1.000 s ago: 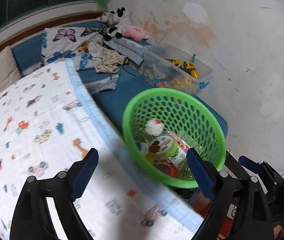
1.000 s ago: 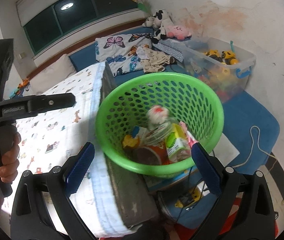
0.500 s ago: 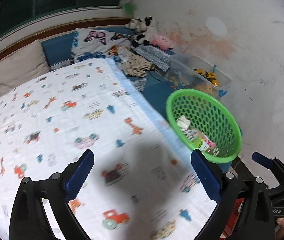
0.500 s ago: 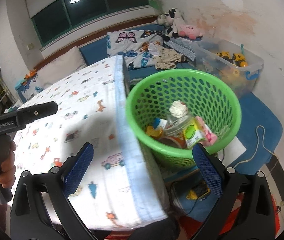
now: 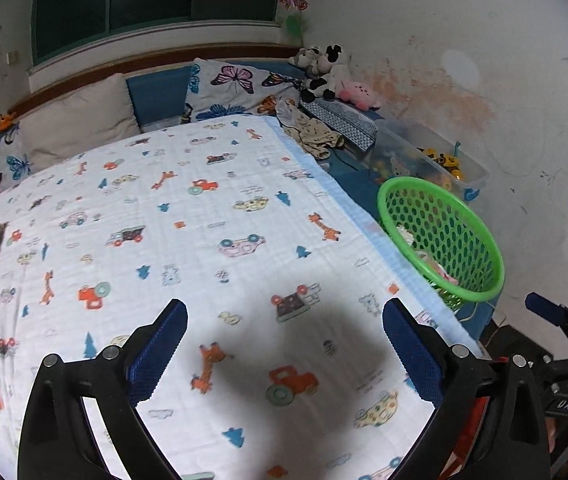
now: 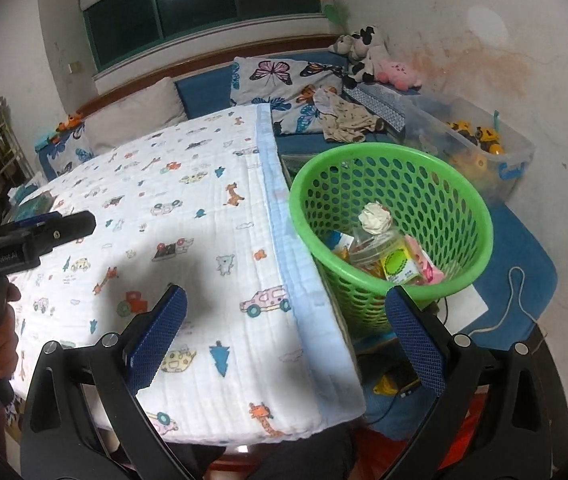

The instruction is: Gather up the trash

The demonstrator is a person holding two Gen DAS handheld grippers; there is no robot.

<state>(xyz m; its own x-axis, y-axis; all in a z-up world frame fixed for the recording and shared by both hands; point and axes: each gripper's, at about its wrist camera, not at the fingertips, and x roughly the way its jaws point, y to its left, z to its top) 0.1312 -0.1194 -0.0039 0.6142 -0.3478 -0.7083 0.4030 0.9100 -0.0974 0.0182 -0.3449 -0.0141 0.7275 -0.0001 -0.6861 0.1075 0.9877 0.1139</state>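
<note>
Green basket (image 6: 390, 216) of trash sits beside the bed (image 5: 203, 216), at its right edge. Your left gripper (image 5: 284, 344) hangs over the blanket, fingers spread wide, empty. Your right gripper (image 6: 286, 332) likewise, gaping, holding nothing.

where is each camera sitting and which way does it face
Left wrist: on the left gripper, angled down over the patterned blanket; its open blue fingers show, the right gripper at right.
Right wrist: on the right gripper, above the blanket's edge, facing the green basket of trash; a hand holds the left gripper.
Shared: blanket, basket, toy bin.
</note>
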